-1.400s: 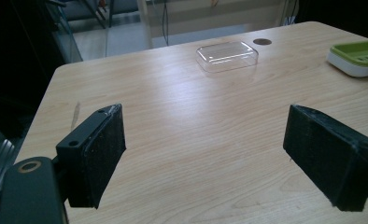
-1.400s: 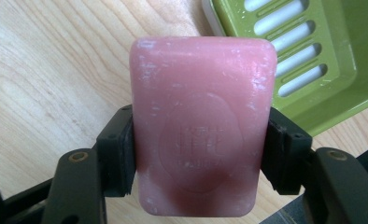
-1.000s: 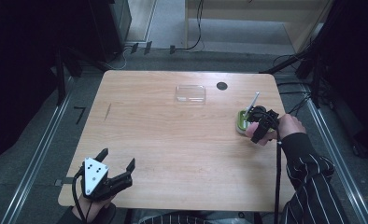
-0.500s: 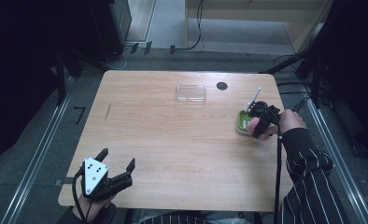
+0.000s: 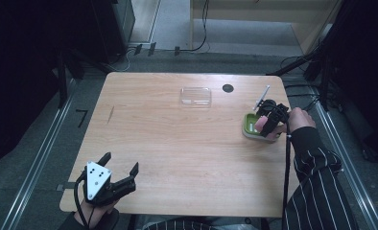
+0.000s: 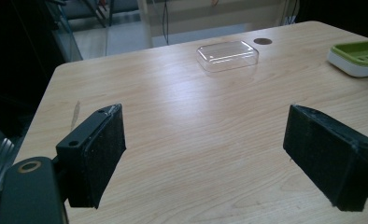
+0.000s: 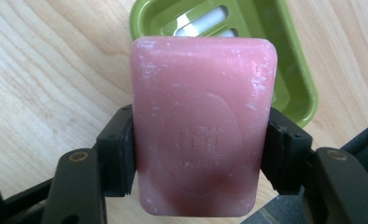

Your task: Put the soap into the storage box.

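Left hand-held gripper (image 5: 114, 176) rests at the near left corner of the worktop (image 5: 177, 143), jaws spread wide with nothing between them, idle. Farther off, at the right edge, the right hand-held gripper (image 7: 198, 154) is clamped on a pink soap (image 7: 203, 121), pads pressing its two long sides; the bar hangs just above the near end of the green dish (image 7: 285, 56). I cannot tell whether the soap is being lifted out or set in. Either way, the next move calls for keeping the bar level over the dish. The right hand (image 5: 300, 120) reaches in from the side, its striped sleeve (image 5: 316, 182) trailing back. Beyond, near the far edge, lies a clear lid (image 5: 195, 96).
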{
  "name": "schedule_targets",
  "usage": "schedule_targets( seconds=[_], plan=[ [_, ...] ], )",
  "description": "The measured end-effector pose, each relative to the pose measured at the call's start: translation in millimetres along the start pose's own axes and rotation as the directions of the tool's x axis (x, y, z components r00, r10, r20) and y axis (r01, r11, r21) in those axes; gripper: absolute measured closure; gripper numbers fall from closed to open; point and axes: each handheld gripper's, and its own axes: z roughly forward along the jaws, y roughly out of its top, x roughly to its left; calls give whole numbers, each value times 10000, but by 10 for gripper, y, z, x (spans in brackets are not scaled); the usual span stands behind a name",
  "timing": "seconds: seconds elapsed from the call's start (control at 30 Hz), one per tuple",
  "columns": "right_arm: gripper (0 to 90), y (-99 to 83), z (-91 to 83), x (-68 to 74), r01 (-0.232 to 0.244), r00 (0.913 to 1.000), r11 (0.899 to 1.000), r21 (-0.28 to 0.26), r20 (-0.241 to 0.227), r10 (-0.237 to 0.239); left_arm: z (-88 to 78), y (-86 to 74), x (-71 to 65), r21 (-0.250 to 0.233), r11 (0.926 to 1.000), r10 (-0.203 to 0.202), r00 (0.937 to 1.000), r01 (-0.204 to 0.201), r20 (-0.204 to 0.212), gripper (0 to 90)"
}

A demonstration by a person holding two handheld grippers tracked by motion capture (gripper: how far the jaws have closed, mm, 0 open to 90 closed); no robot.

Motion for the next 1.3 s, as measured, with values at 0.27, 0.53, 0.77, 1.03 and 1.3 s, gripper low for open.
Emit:
schedule_targets(
  seconds=[0.27, 0.53, 0.77, 1.03, 1.3],
  plan=[
    [387, 33, -11, -50, -28, 10000, 9999, -106, 22, 29, 0, -1, 1, 10, 10000, -11, 10000, 11, -4, 134],
    [387, 55, 23, -103, -14, 10000, 10000, -18, 21, 14, -2, -2, 4, -13, 10000, -34, 10000, 34, -6, 134],
    [387, 69, 26, -156, 14, 10000, 10000, -56, 87, -14, -2, -3, 3, 1, 10000, -38, 10000, 38, -6, 134],
    [387, 97, 66, -189, 146, 9999, 9998, -129, 81, -145, -8, -5, 6, 11, 10000, -7, 10000, 7, -36, 134],
    [387, 123, 118, -219, 252, 9997, 9996, -108, -5, -252, -20, -12, 12, 1, 10000, -59, 9999, 59, -85, 134]
  ],
)
